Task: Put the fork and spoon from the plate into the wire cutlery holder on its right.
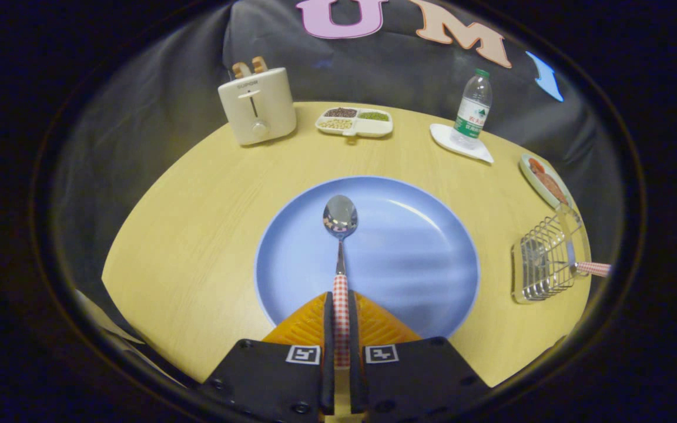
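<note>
From the claw's own camera, your claw is pinching the spoon by its checked handle — both fingers press on it from either side, and the bowl of the spoon points away toward 12 o'clock over the middle of the blue plate. Whether the spoon is lifted or touching the plate, you cannot tell from here.

Over at 3 o'clock from the plate stands the wire cutlery holder, well apart from the claw, near the counter edge. A checked handle sticks out of it, which looks like the fork already dropped in — so by that reading half the job is done. No fork lies on the plate.

What is left: carry the spoon across to 3 o'clock and set it into the holder beside that handle, then let go.

Farther off, at 11 o'clock, sits a toaster; a divided dish at 12; a water bottle at 1.
</note>
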A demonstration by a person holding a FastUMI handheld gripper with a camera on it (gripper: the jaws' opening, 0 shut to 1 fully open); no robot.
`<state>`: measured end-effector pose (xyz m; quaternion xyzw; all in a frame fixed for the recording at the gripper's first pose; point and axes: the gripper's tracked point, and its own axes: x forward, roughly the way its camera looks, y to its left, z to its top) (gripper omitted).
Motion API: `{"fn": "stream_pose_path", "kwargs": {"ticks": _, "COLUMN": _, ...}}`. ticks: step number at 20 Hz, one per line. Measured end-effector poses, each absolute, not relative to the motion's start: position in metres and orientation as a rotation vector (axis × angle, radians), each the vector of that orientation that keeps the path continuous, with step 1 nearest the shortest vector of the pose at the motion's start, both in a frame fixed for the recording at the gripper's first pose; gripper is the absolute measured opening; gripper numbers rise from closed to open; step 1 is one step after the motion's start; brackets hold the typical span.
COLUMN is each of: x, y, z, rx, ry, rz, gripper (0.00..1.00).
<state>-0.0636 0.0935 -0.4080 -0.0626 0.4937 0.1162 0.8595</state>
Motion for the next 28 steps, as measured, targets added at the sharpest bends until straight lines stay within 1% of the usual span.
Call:
{"fn": "stream_pose_path", "kwargs": {"ticks": 2, "x": -0.063, "y": 0.092, "z": -0.403, "rx": -0.149, "ry": 1.039, "rz": 0.250, "gripper": 0.14}}
{"fn": "stream_pose_path", "kwargs": {"ticks": 7, "x": -0.053, "y": 0.080, "z": -0.372, "rx": -0.167, "ry": 1.021, "rz": 0.282, "gripper": 0.14}}
{"fn": "stream_pose_path", "kwargs": {"ticks": 15, "x": -0.051, "y": 0.044, "z": -0.315, "rx": -0.101, "ry": 1.061, "rz": 0.309, "gripper": 0.14}}
{"fn": "stream_pose_path", "kwargs": {"ticks": 23, "x": -0.035, "y": -0.032, "z": -0.273, "rx": -0.145, "ry": 1.102, "rz": 0.274, "gripper": 0.13}}
{"fn": "stream_pose_path", "kwargs": {"ticks": 28, "x": -0.035, "y": -0.069, "z": -0.258, "rx": -0.180, "ry": 1.173, "rz": 0.304, "gripper": 0.13}}
